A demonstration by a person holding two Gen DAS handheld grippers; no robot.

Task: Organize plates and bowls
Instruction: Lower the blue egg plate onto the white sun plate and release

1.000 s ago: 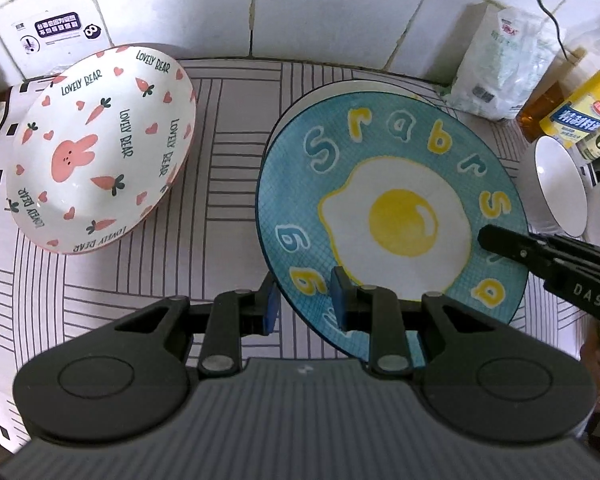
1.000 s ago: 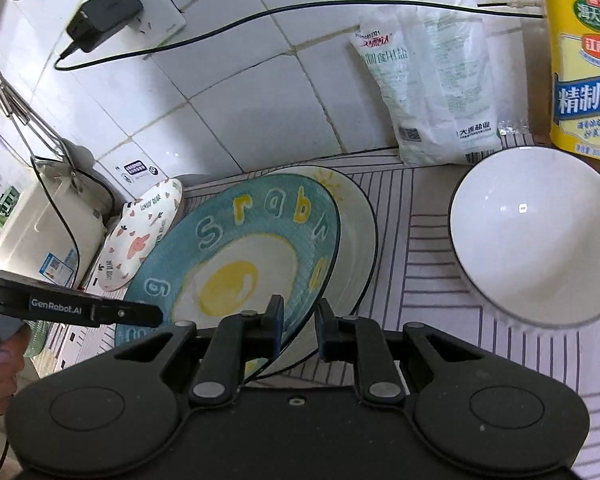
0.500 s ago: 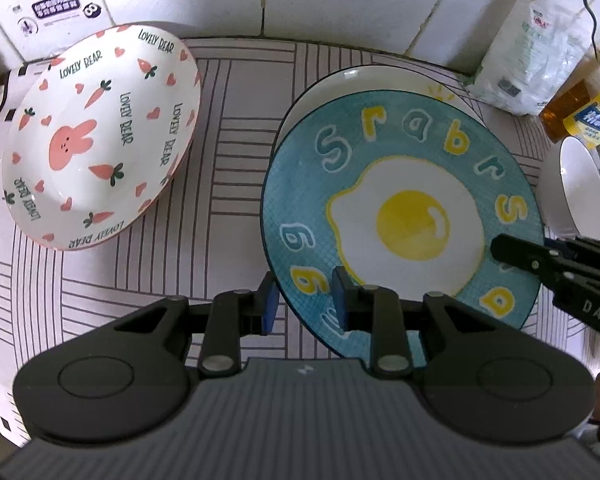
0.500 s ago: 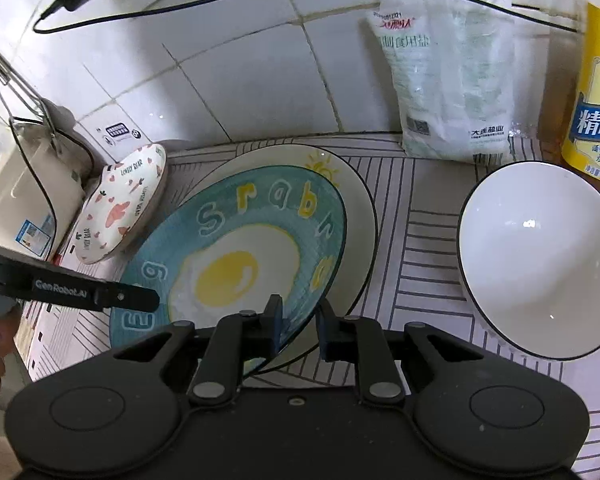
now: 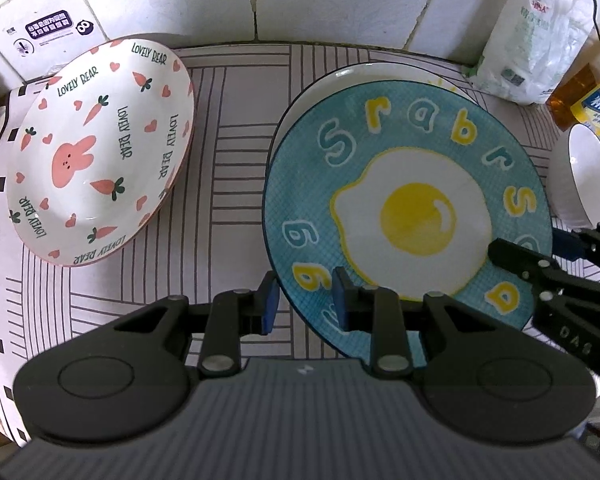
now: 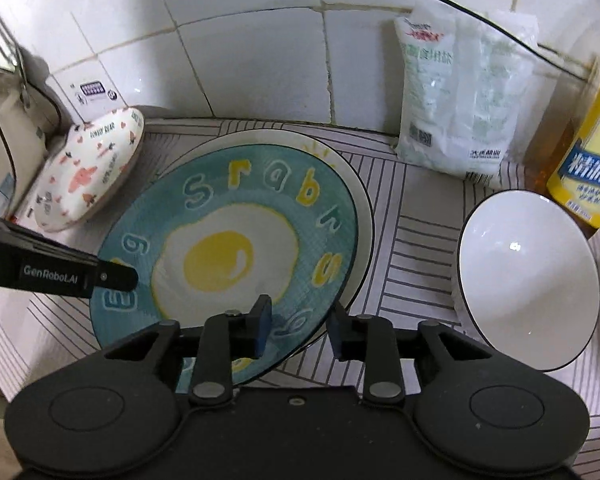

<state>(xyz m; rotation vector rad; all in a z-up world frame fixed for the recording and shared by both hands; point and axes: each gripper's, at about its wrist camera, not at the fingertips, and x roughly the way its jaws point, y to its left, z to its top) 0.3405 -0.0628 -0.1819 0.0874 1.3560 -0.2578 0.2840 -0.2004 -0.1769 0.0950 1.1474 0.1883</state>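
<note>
A blue fried-egg plate (image 5: 416,220) (image 6: 220,260) lies on a larger white plate (image 5: 380,70) (image 6: 352,184) on the striped mat. My left gripper (image 5: 304,304) straddles the blue plate's near-left rim, one pad outside and one on top, and looks shut on it. One of its fingers (image 6: 112,278) shows in the right wrist view. My right gripper (image 6: 298,330) is opening at the plate's right rim, which sits between the pads without being pressed. A carrot-and-rabbit bowl (image 5: 100,152) (image 6: 88,172) sits to the left. A white bowl (image 6: 528,280) (image 5: 588,172) sits to the right.
A tiled wall closes the back of the striped mat (image 5: 228,128). A salt bag (image 6: 460,100) and a yellow-labelled oil bottle (image 6: 584,160) stand at the back right, behind the white bowl. A black cable runs along the wall.
The right gripper's jaws have spread apart and let go of the blue plate's rim. The plate has settled flatter onto the white plate. The left gripper keeps the same gap.
</note>
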